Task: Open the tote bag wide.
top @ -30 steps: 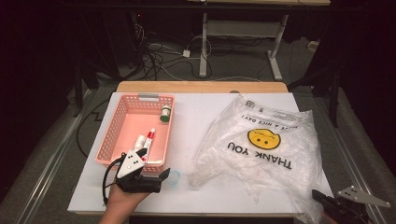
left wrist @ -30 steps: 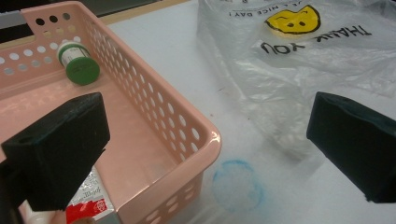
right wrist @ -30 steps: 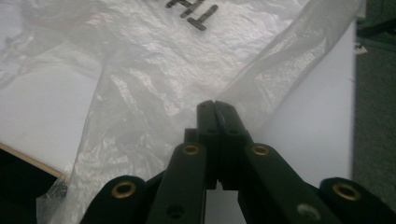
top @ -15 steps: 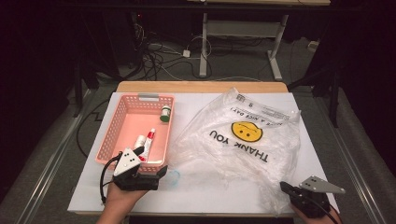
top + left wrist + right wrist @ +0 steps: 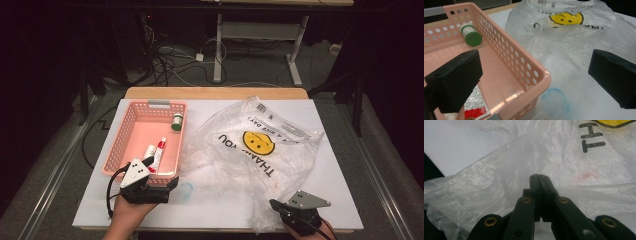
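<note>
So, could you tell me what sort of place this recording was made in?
Probably a lab or workshop set up for recording, not a home: a white-topped table on bare floor, loose cables trailing behind it, and the metal legs of another desk beyond.

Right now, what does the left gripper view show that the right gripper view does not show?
The left gripper view shows the pink basket, a green-capped bottle lying in it, a red and white tube, a blue ring mark on the table, and the yellow smiley face. The left gripper is open, one finger over the basket.

The right gripper view shows the right gripper, its fingers closed against the plastic bag, and a faint red smear.

Both show the plastic bag and the white table surface.
</note>
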